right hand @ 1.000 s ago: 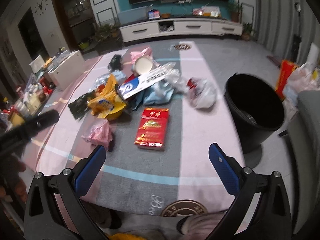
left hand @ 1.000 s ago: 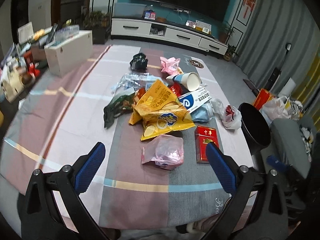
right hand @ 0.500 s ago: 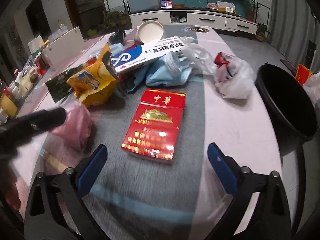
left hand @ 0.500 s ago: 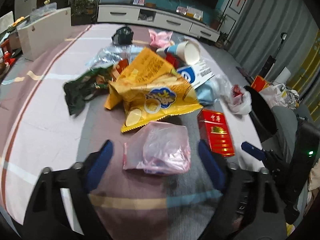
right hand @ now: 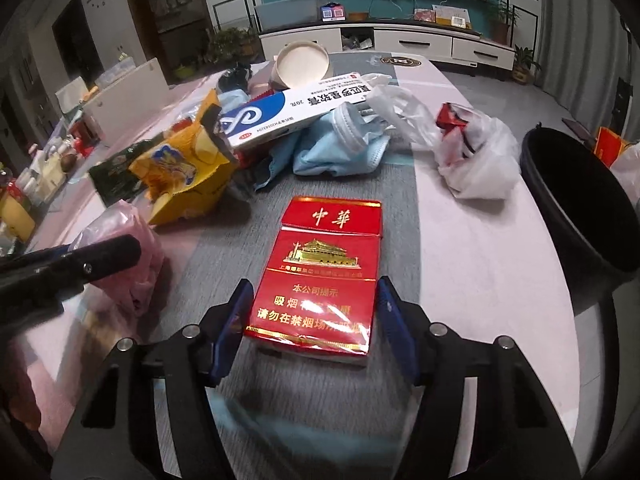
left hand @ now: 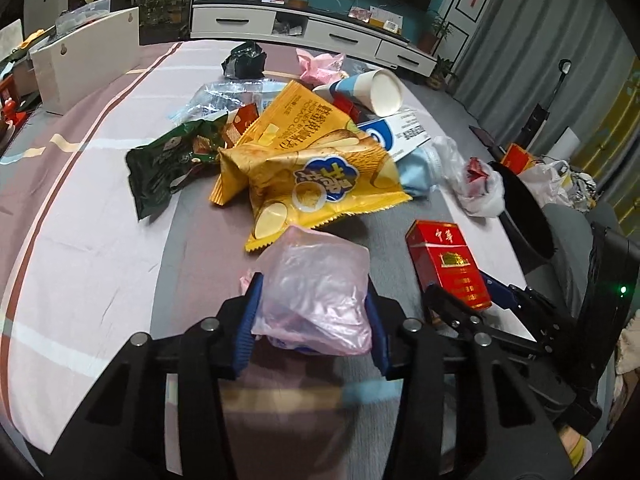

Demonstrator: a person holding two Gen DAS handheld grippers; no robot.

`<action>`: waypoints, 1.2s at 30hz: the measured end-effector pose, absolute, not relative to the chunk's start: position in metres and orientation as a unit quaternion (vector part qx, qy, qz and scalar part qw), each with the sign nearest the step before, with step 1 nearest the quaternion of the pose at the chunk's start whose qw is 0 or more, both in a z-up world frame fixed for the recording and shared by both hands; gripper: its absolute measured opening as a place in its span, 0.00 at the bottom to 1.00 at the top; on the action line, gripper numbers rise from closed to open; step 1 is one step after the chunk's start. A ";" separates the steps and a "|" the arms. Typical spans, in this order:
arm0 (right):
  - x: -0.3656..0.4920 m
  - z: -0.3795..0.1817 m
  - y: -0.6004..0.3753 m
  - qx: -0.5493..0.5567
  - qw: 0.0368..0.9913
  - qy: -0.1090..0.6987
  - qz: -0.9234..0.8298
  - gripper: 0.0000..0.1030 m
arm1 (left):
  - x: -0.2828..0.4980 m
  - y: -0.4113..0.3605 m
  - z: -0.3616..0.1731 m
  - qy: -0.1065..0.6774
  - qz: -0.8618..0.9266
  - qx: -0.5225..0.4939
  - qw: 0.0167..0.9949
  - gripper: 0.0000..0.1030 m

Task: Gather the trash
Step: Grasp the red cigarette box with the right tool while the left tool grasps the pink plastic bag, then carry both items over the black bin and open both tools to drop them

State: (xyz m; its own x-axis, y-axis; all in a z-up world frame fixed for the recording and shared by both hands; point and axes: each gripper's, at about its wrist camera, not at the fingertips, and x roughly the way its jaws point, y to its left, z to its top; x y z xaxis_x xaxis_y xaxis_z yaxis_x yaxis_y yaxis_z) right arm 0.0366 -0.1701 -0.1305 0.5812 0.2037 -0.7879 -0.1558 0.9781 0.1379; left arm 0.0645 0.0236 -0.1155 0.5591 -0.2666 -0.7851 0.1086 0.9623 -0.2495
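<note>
- Left gripper (left hand: 314,322): jaws closing round the pink bag (left hand: 316,292) on the table (left hand: 100,216); blue pads at its sides.
- Right gripper (right hand: 316,326): jaws closing, red cigarette pack (right hand: 320,276) between them, small gaps showing.
- Black bin (right hand: 580,196) stands beside the table.

Glossy red carton (right hand: 320,280), thin pink plastic bag (left hand: 316,292), matt cloth tbl cover (left hand: 100,240).

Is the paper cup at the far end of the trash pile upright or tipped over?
Tipped over. The paper cup lies on its side atop the pile, its round open mouth facing sideways; the right wrist view shows that mouth facing the camera.
</note>
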 end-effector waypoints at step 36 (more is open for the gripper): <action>0.088 -0.100 -0.474 0.338 0.895 0.267 -0.118 0.76 | 0.208 -0.307 -0.094 0.441 -0.334 0.008 0.833 0.79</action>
State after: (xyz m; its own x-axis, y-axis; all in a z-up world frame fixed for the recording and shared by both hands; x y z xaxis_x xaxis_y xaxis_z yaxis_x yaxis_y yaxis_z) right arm 0.0885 -0.4741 -0.1000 0.8298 -0.0306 -0.5572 0.3911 0.7441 0.5417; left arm 0.2081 -0.3074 -0.0937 0.3880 -0.5492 -0.7401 0.5626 0.7772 -0.2818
